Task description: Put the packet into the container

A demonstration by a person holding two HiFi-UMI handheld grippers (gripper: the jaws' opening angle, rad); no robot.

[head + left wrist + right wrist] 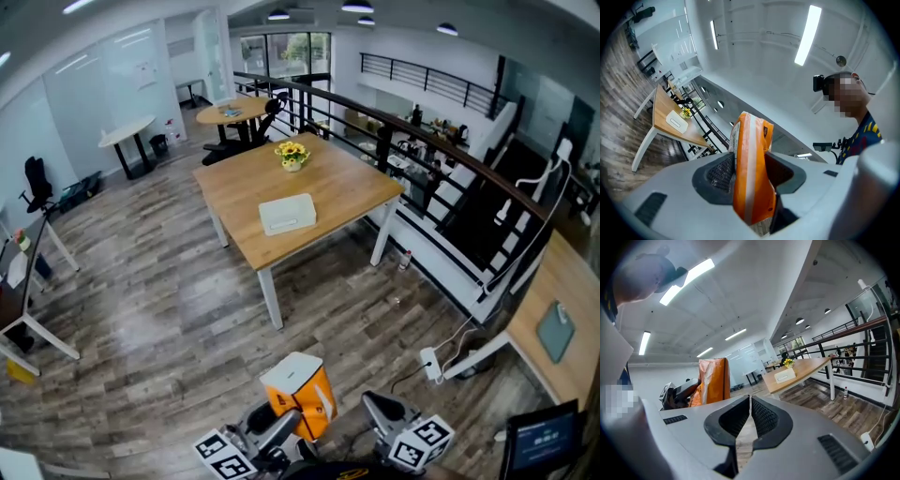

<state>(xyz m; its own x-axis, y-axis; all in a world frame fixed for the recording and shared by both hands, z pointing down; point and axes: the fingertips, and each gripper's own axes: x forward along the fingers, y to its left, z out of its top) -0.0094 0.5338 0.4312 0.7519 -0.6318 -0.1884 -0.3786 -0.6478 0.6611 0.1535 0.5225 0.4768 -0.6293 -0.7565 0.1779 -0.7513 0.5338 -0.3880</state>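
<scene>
An orange and white packet (302,391) stands upright in my left gripper (284,427) at the bottom of the head view. In the left gripper view the packet (751,159) fills the gap and both pads press on its sides. My right gripper (382,410) sits just right of it, shut, with nothing between its jaws. The right gripper (750,414) view shows the packet (713,380) to its left. A flat white container (287,214) lies on the wooden table (347,192) well ahead of both grippers. The container (784,375) is closed on top as far as I can see.
A pot of yellow flowers (292,156) stands on the table behind the container. A dark railing (412,131) and stairs run along the right. A desk (567,300) with a monitor (542,439) is at the right, a power strip (431,364) on the floor, a round table (232,112) far back.
</scene>
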